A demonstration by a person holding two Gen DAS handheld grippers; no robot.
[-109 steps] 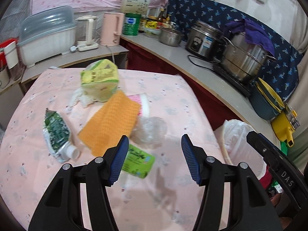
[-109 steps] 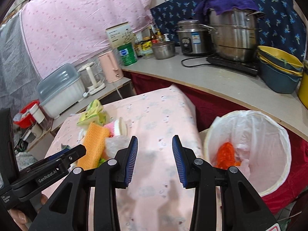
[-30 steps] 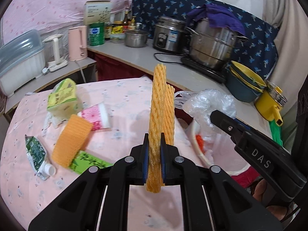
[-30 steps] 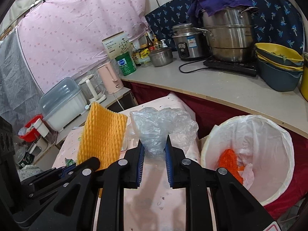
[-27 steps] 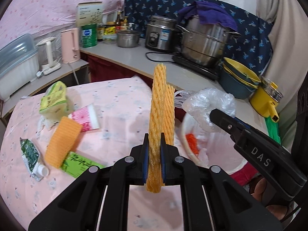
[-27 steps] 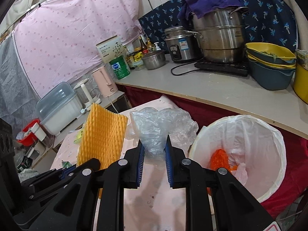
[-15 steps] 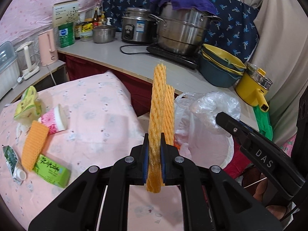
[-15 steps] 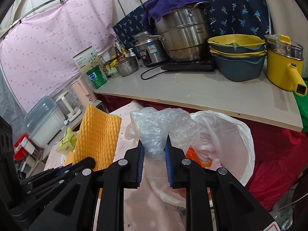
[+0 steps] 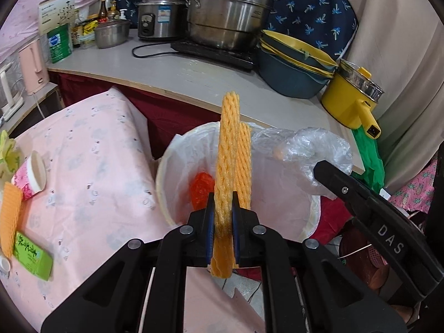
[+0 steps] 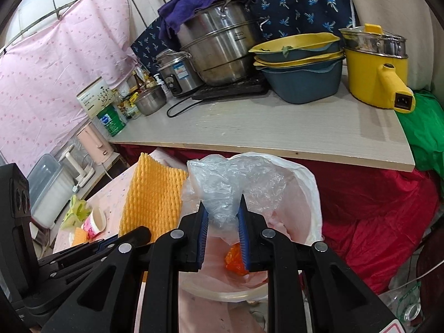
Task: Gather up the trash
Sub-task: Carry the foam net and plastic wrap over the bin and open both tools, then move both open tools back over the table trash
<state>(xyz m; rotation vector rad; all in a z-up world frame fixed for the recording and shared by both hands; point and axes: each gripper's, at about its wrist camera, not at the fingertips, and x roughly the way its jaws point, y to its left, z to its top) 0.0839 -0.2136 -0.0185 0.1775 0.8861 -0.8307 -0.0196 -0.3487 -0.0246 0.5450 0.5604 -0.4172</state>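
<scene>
My left gripper (image 9: 223, 202) is shut on a yellow-orange foam net sleeve (image 9: 230, 149), which stands upright between the pads. It hangs above the white-lined trash bin (image 9: 172, 166). My right gripper (image 10: 222, 211) is shut on a crumpled clear plastic bag (image 10: 236, 177), also held over the bin's liner (image 10: 308, 194). An orange-red piece of trash (image 9: 201, 188) lies inside the bin. In the right wrist view the foam net sleeve (image 10: 152, 194) shows just left of the bag. The two grippers are side by side, left of right.
The pink-clothed table (image 9: 83, 152) lies left of the bin, with a paper cup (image 9: 27, 174), a green packet (image 9: 33, 252) and another orange foam piece (image 9: 9, 216). Behind the bin runs a counter (image 10: 277, 127) with steel pots, blue-and-yellow basins (image 10: 299, 63) and a yellow electric pot (image 10: 374, 66).
Both grippers have swung right from over the table to above the bin, each keeping its load: foam net on the left, plastic bag on the right.
</scene>
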